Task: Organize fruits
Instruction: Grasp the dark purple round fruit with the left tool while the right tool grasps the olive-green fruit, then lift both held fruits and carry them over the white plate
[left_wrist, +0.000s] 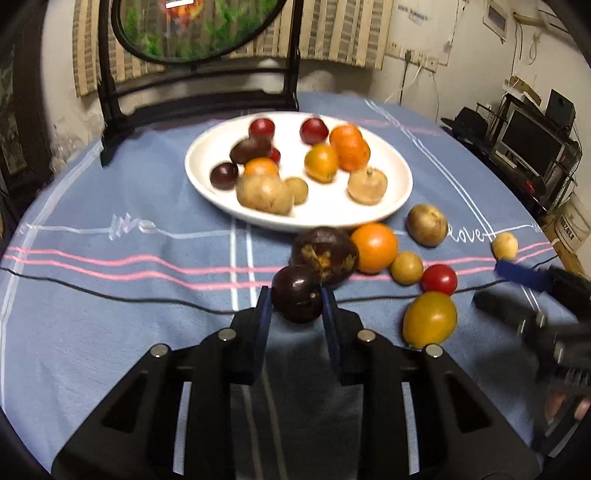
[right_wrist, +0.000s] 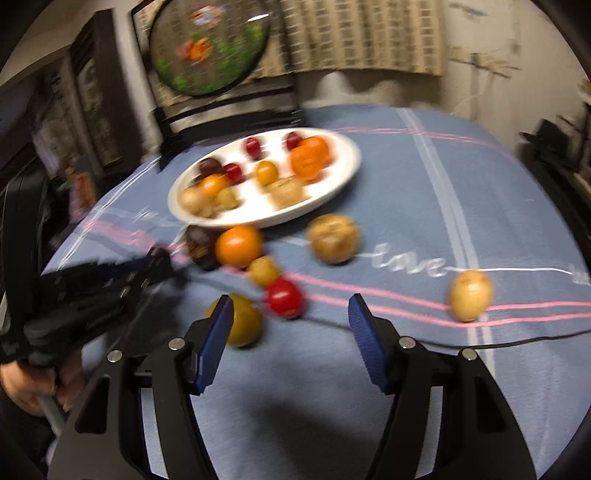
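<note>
Already on white plate: about eleven fruits. Loose on cloth: seven. Left gripper clamped dark plum; right gripper half-open, empty.

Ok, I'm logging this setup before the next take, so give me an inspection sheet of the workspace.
Surface: blue striped tablecloth.
Job's things: white plate holding mixed fruit; more loose fruit in front of it.
Clutter: nothing seen.
Grippers: left gripper shut on a dark purple fruit; right gripper open, nothing between its fingers.
Cables: thin black cable lying across the cloth.
Surroundings: dark chair behind the plate, electronics shelf by the wall.
</note>
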